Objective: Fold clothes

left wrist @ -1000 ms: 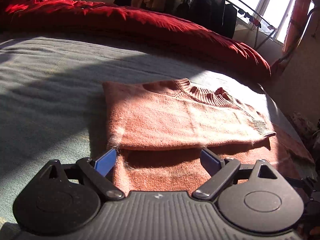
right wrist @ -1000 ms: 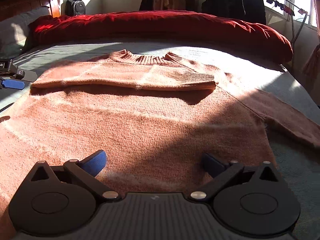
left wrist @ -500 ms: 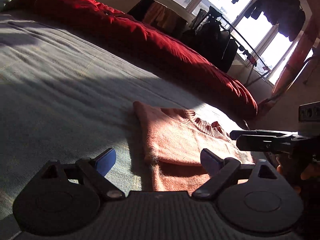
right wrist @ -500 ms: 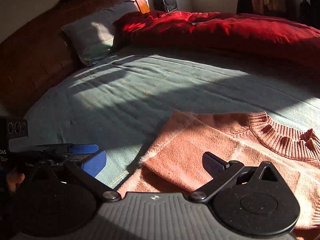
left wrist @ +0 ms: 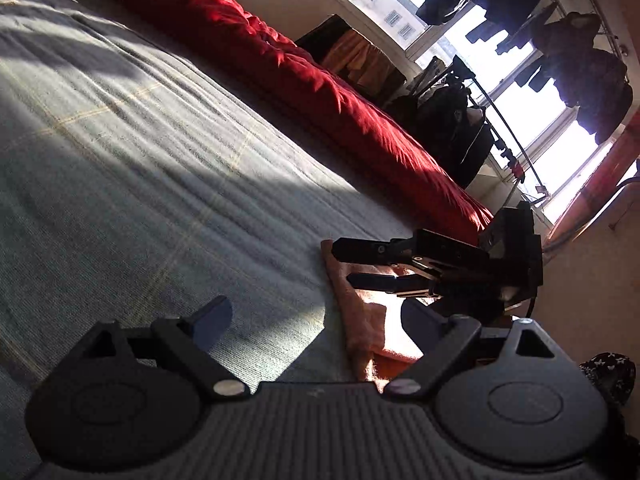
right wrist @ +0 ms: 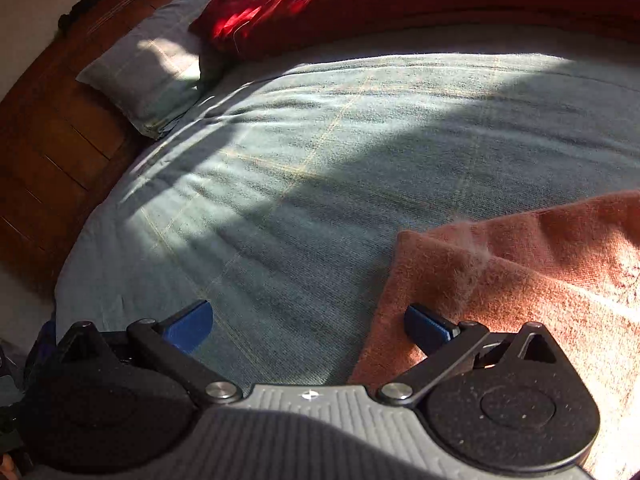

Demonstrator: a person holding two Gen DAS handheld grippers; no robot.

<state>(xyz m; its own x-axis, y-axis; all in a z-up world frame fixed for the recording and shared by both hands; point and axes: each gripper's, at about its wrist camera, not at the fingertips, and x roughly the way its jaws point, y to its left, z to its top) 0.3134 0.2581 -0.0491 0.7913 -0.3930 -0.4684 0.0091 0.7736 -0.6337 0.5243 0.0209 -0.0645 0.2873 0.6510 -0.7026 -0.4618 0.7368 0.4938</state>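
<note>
The sweater (right wrist: 520,276), a fuzzy salmon knit, lies on the bed (right wrist: 320,152) with a flap folded over its body, so I see two layers stepped at the near edge; in my right wrist view it fills the lower right, and in my left wrist view only a narrow strip of it (left wrist: 362,320) shows at the bed's near side, part sunlit and part in shadow. My left tongs (left wrist: 316,318) stand wide apart with nothing between the blue pads; the left pad (left wrist: 212,316) is over the grey-green blanket and the right one is over the sweater's edge. My right tongs (right wrist: 308,324) are likewise spread wide and hold nothing: their left pad is over bare blanket, their right pad (right wrist: 426,326) sits at the sweater's left border, though I cannot tell whether it touches the knit. From the left wrist view I also see the right tongs (left wrist: 348,264) side-on, just above the folded corner of the sweater, fingers parted. A red duvet (right wrist: 400,0) is bunched along the far side of the bed, a grey pillow (right wrist: 148,60) rests against the wooden headboard (right wrist: 52,128), and dark clothes hang on a rack (left wrist: 500,120) before the bright window (left wrist: 520,92). No containers come into either view, and I can read no labels or writing anywhere.
</note>
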